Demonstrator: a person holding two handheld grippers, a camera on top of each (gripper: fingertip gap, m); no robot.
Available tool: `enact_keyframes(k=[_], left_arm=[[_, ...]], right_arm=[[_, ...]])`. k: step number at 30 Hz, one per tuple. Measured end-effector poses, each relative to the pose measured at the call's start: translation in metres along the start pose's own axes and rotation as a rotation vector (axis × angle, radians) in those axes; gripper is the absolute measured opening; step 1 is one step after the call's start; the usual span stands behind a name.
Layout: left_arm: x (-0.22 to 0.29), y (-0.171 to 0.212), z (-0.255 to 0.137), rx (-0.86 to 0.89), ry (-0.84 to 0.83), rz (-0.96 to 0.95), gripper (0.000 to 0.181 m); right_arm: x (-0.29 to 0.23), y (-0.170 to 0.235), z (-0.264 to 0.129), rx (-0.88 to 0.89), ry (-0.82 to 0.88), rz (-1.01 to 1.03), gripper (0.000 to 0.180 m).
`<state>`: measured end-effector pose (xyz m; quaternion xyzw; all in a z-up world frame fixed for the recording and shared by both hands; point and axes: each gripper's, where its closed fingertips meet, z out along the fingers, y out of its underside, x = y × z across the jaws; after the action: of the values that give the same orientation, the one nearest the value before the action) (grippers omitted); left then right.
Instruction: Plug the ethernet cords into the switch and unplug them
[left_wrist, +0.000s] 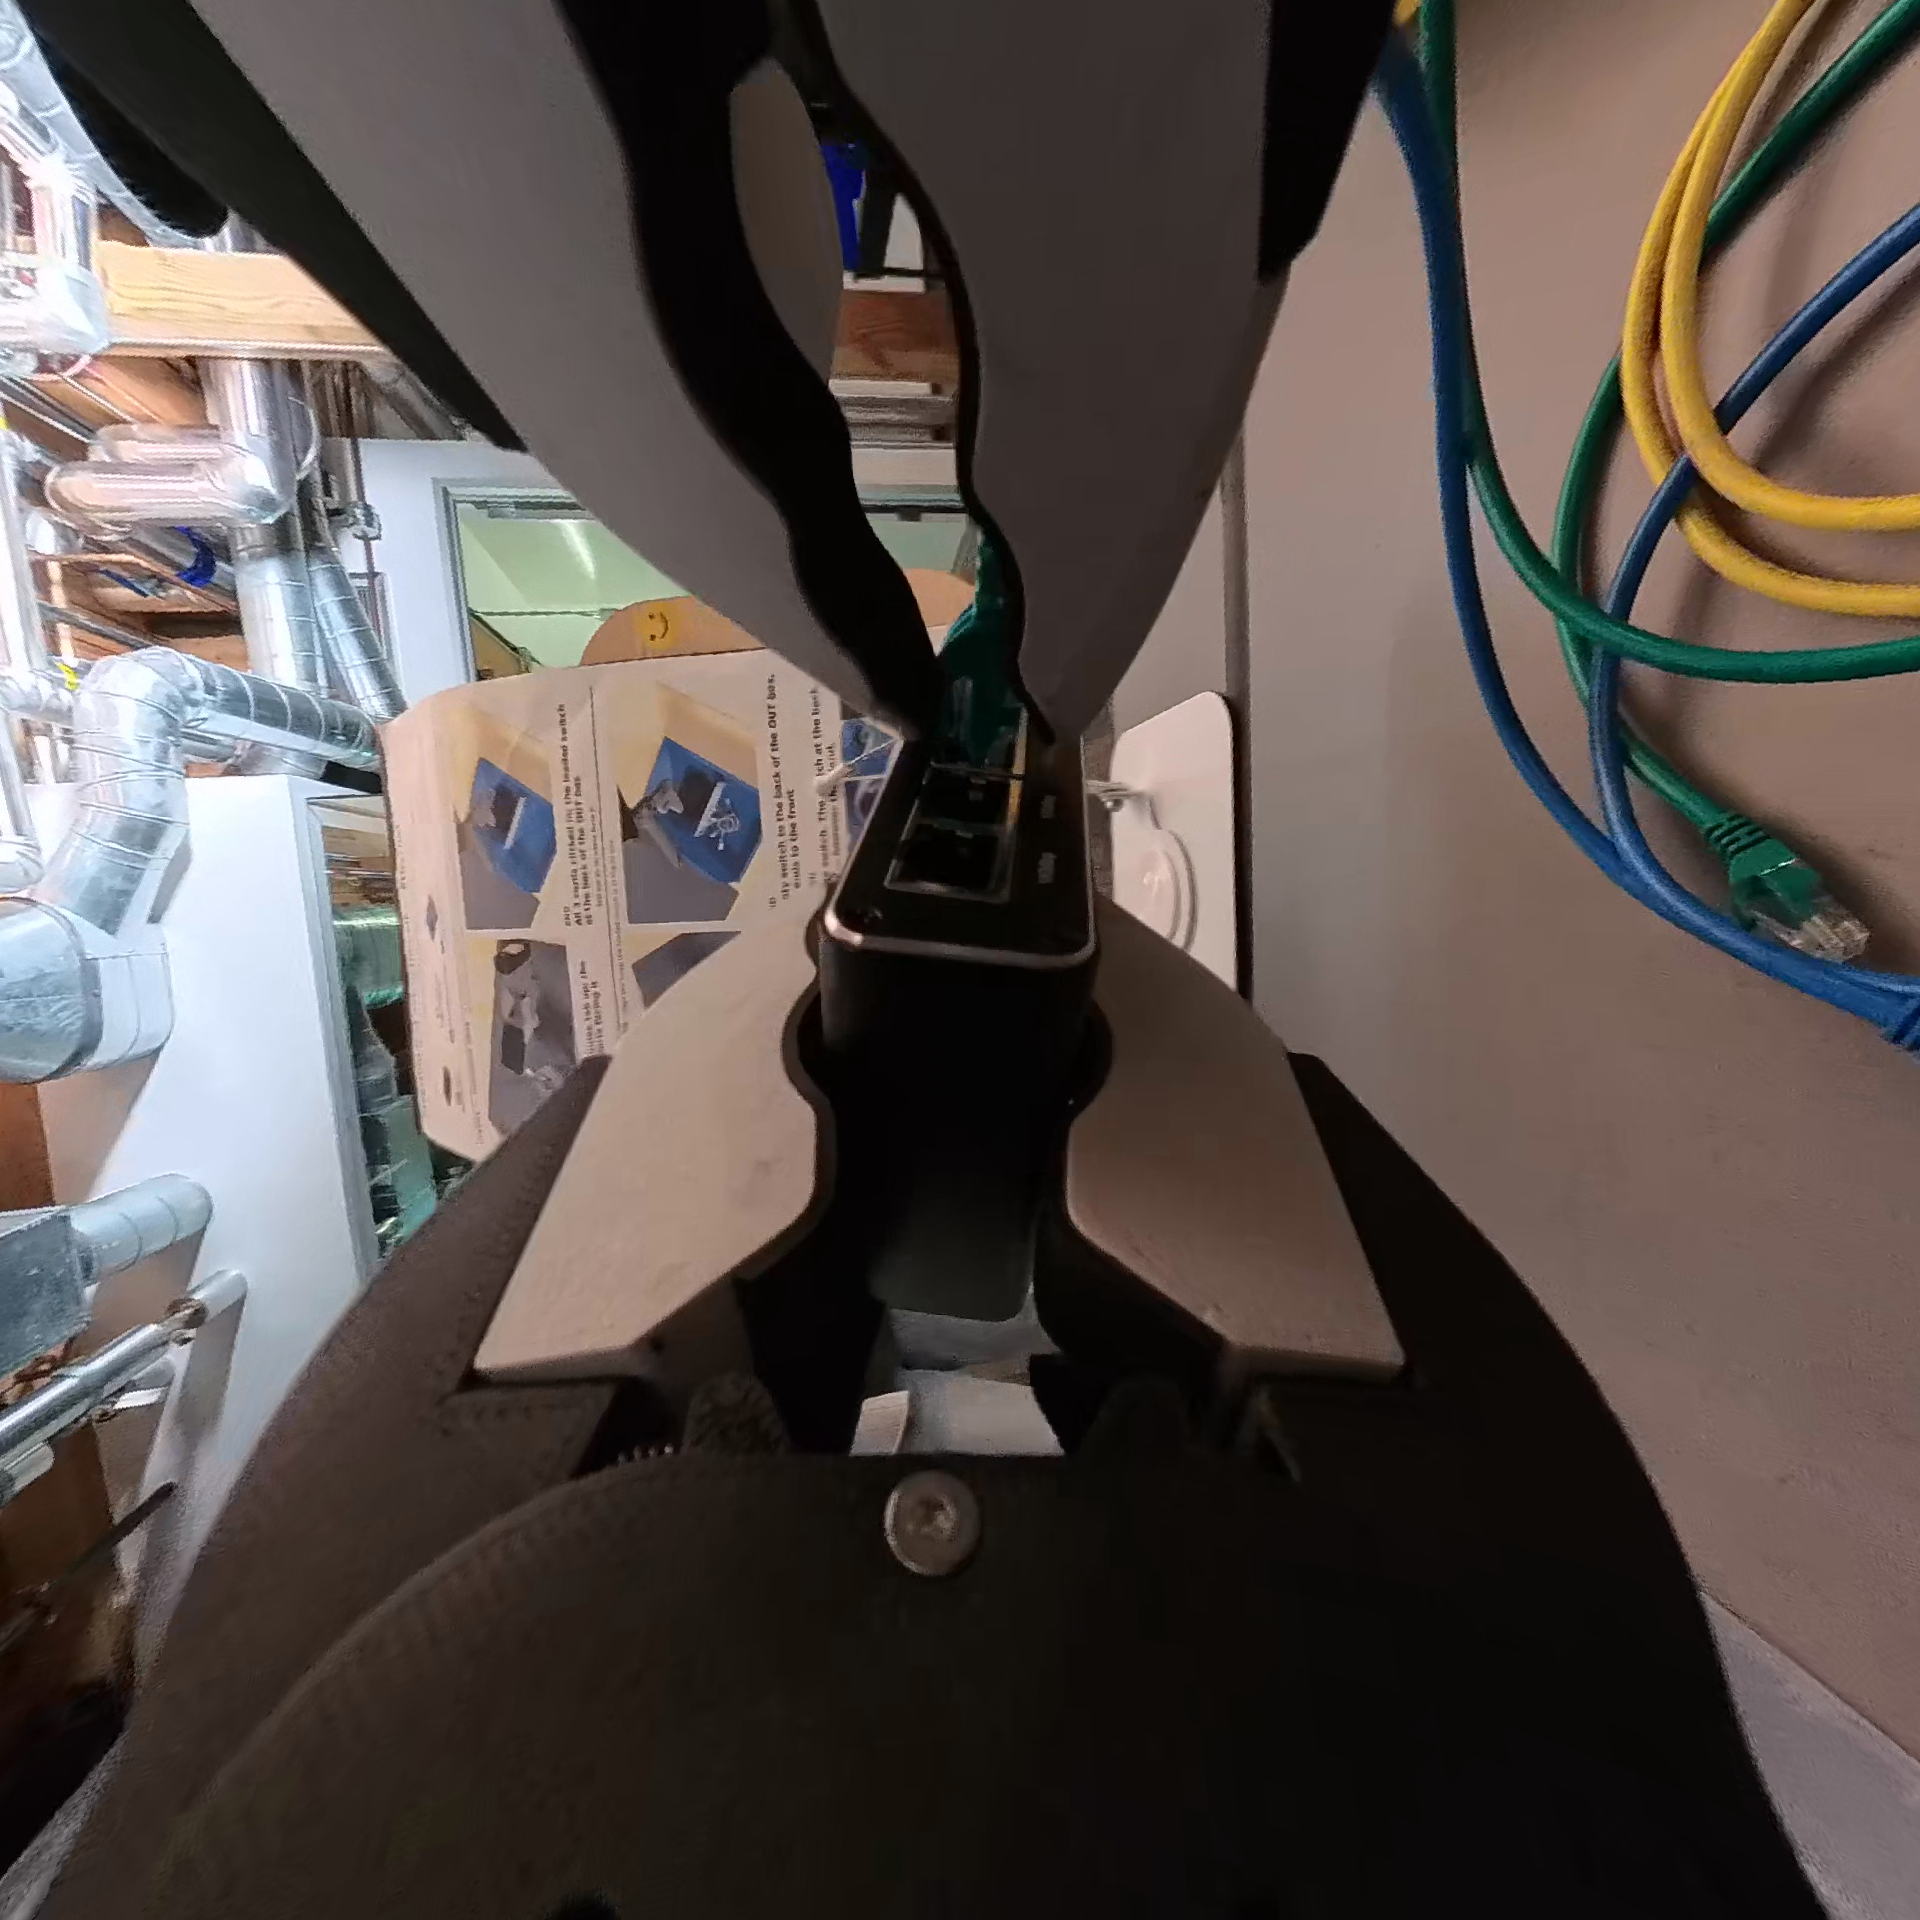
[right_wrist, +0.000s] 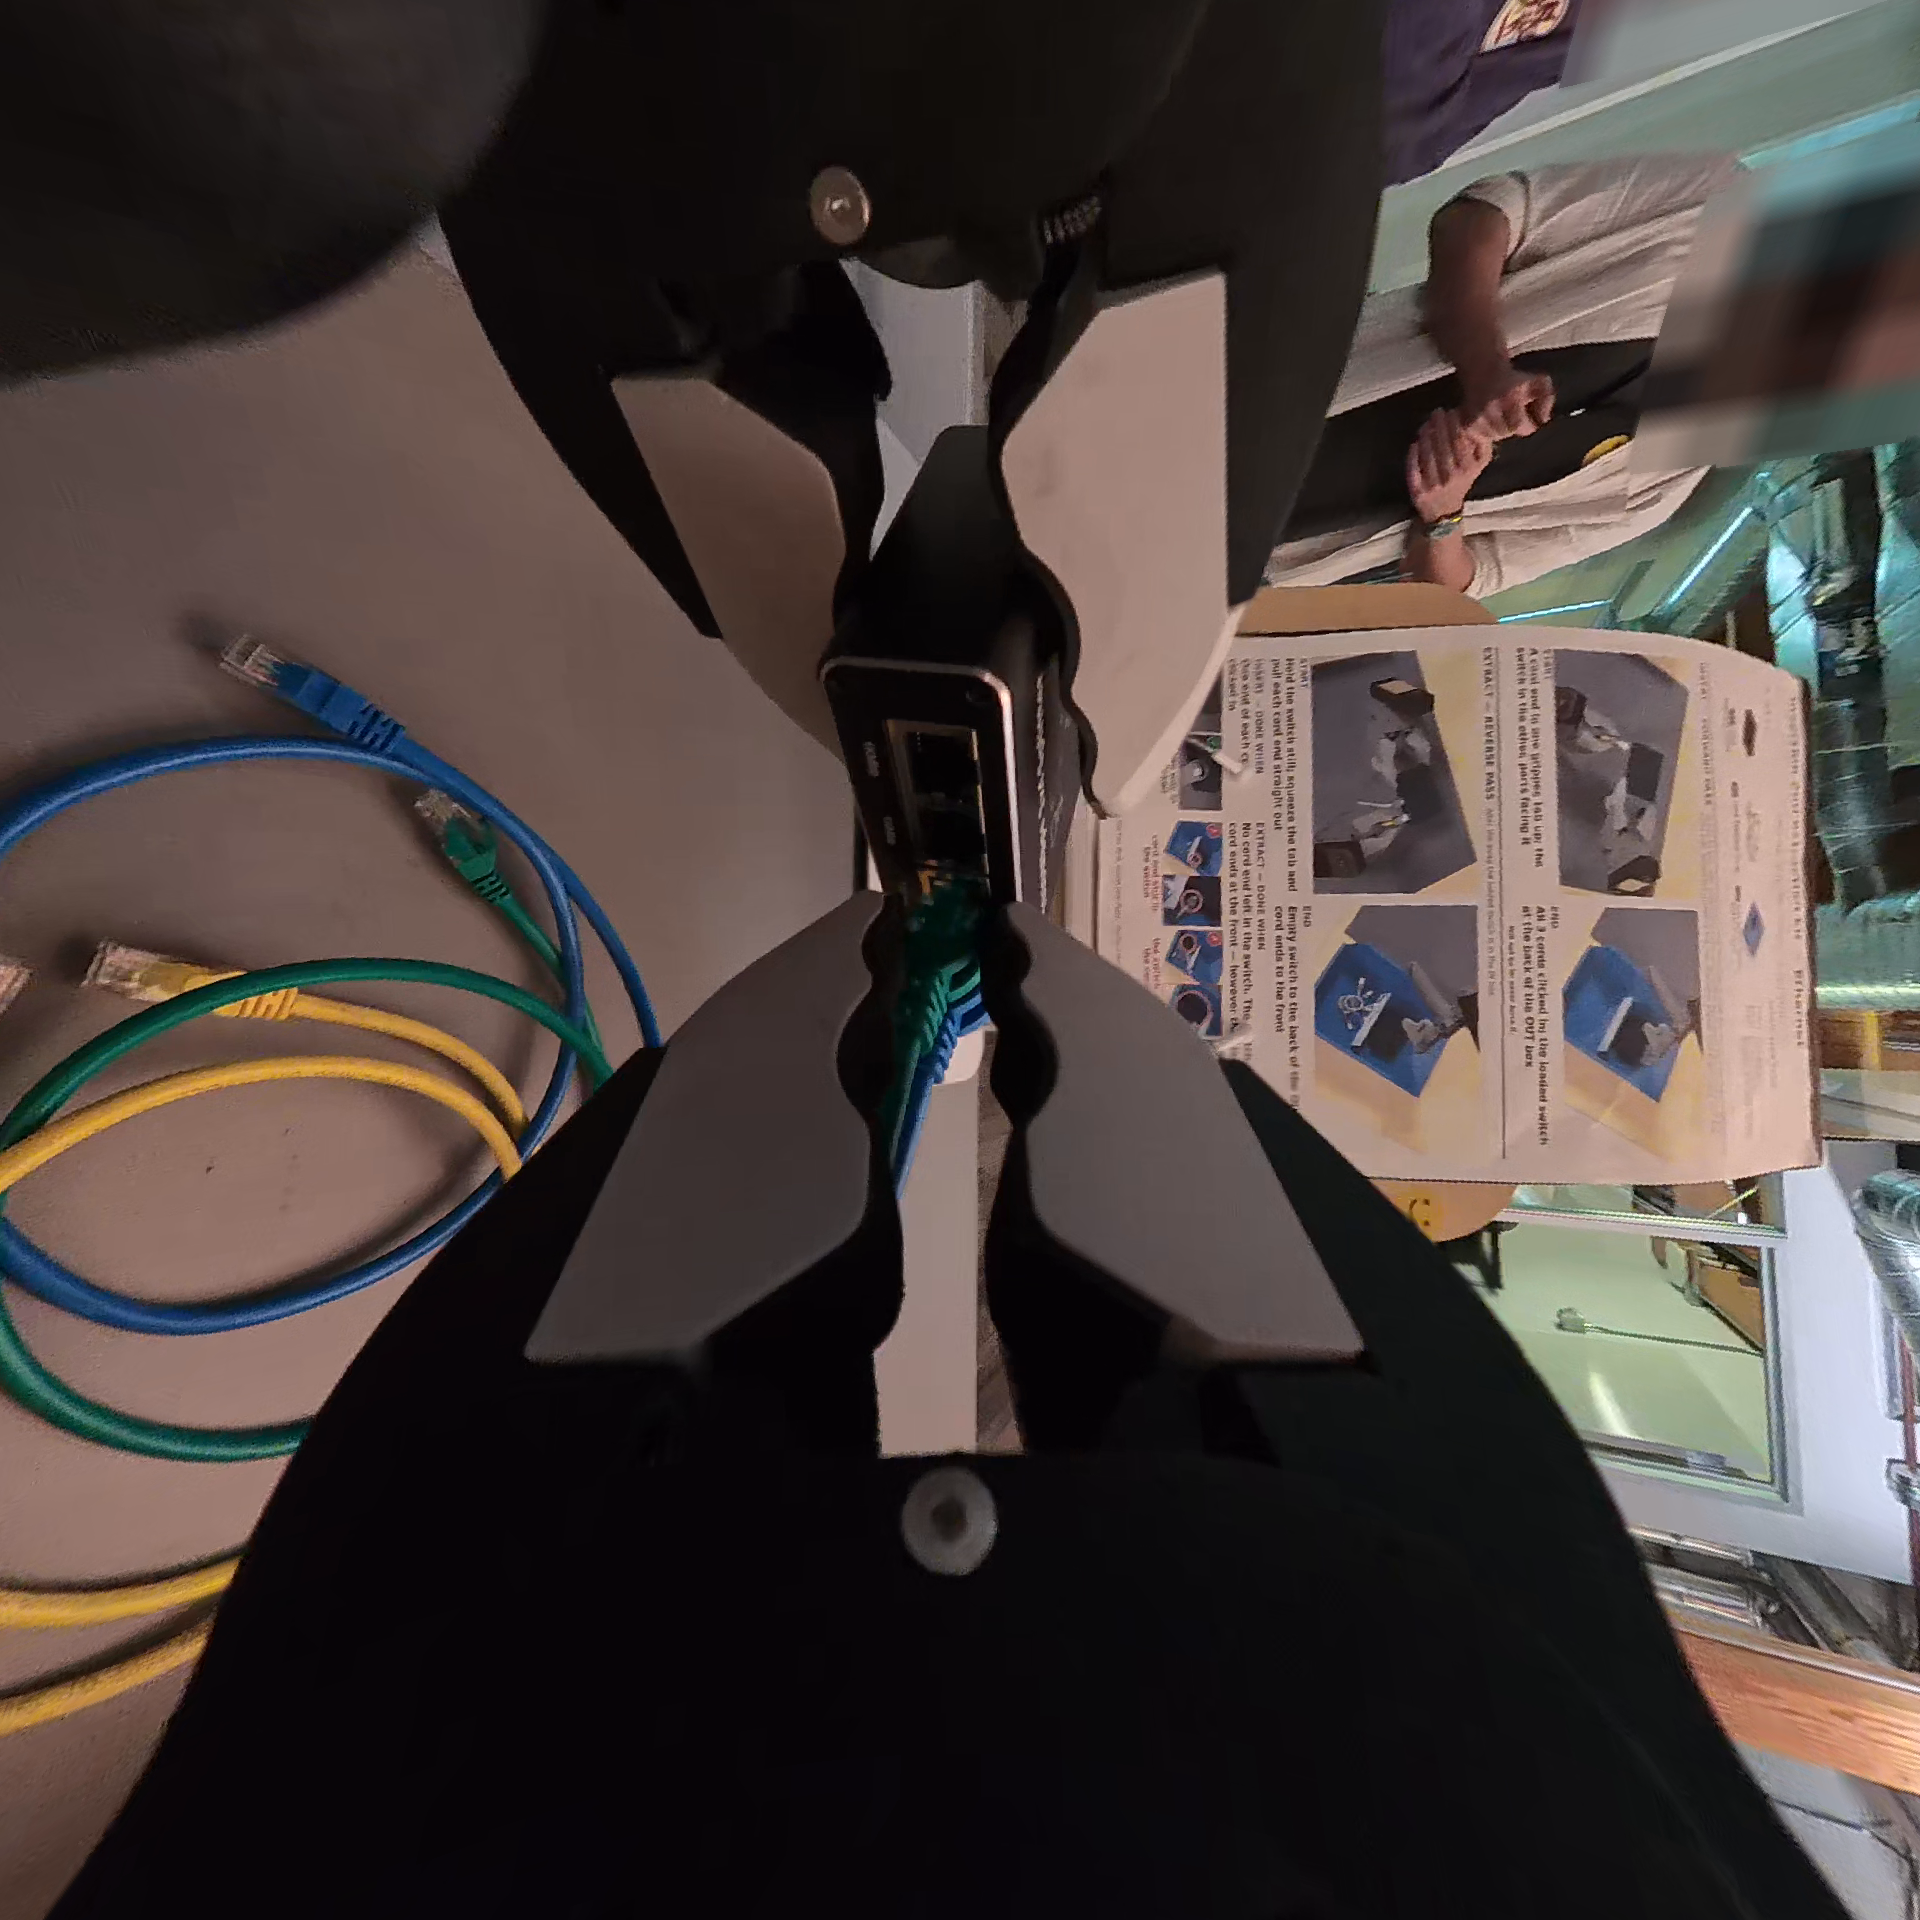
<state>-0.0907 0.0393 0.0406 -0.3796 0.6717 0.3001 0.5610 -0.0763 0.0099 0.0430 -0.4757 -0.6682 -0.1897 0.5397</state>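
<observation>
Left tongs clamped on the body of the black switch; both pale fingers press its sides, port face pointing away from the left wrist camera. Two nearest ports on that face are unoccupied.

Right tongs nearly closed around the green connector, with only a narrow gap between the tips, filled by the plug boot. The green connector sits at the port nearest the right tongs' tips; cannot tell whether it is fully seated or only at the mouth. Just behind it, between the same fingers, a blue cord runs alongside the green one.

From the left wrist view, the right tongs come in from above, opposite the left tongs, tips meeting at the far end of the switch face with the green boot between them.

Loose cords on the grey surface, to the left of the right tongs: a free blue plug, a free green plug, a free yellow plug, and looped yellow cable overlapping green and blue loops. None of these touch the switch.

Right of the right tongs: printed instruction sheet, standing beyond the switch. A seated person's forearm is visible beyond it.
</observation>
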Motion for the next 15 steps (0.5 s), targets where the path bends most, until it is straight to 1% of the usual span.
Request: enact_keyframes(k=[1, 5, 6, 7, 8, 9, 10, 11, 12, 13, 14, 15], left_arm=[[0.003, 0.000, 0.001, 0.001, 0.019, -0.011, 0.039], [0.015, -0.001, 0.009, 0.010, 0.078, -0.042, 0.039], [0.016, 0.005, 0.013, -0.019, 0.069, -0.037, 0.039], [-0.007, 0.027, 0.015, -0.126, -0.074, -0.067, 0.037], [-0.023, 0.050, 0.011, -0.177, -0.123, -0.099, 0.037], [-0.032, 0.064, 0.002, -0.161, -0.088, -0.202, 0.037], [-0.033, 0.069, -0.009, -0.115, -0.026, -0.268, 0.037], [-0.039, 0.073, -0.018, -0.086, -0.035, -0.267, 0.037], [-0.048, 0.078, -0.026, -0.084, -0.097, -0.239, 0.037], [-0.052, 0.080, -0.030, -0.080, -0.123, -0.221, 0.038], [-0.053, 0.081, -0.032, -0.066, -0.116, -0.223, 0.037], [-0.054, 0.081, -0.033, -0.057, -0.117, -0.230, 0.037]], right_arm=[[-0.002, 0.002, 0.000, -0.009, -0.018, 0.007, 0.014], [-0.012, 0.010, 0.004, -0.063, -0.073, 0.010, 0.015], [-0.017, 0.014, 0.004, -0.080, -0.107, 0.010, 0.015], [-0.047, 0.013, 0.000, -0.073, -0.329, 0.038, 0.015], [-0.053, 0.010, 0.006, -0.079, -0.353, 0.090, 0.015], [-0.047, 0.015, 0.016, -0.109, -0.269, 0.008, 0.015], [-0.047, 0.016, 0.018, -0.104, -0.247, -0.032, 0.015], [-0.046, 0.009, 0.017, -0.056, -0.263, 0.019, 0.015], [-0.048, -0.002, 0.012, 0.015, -0.309, 0.068, 0.014], [-0.059, -0.010, 0.005, 0.079, -0.397, 0.095, 0.014], [-0.070, -0.011, -0.001, 0.097, -0.482, 0.122, 0.015], [-0.078, -0.005, -0.002, 0.065, -0.535, 0.137, 0.015]])
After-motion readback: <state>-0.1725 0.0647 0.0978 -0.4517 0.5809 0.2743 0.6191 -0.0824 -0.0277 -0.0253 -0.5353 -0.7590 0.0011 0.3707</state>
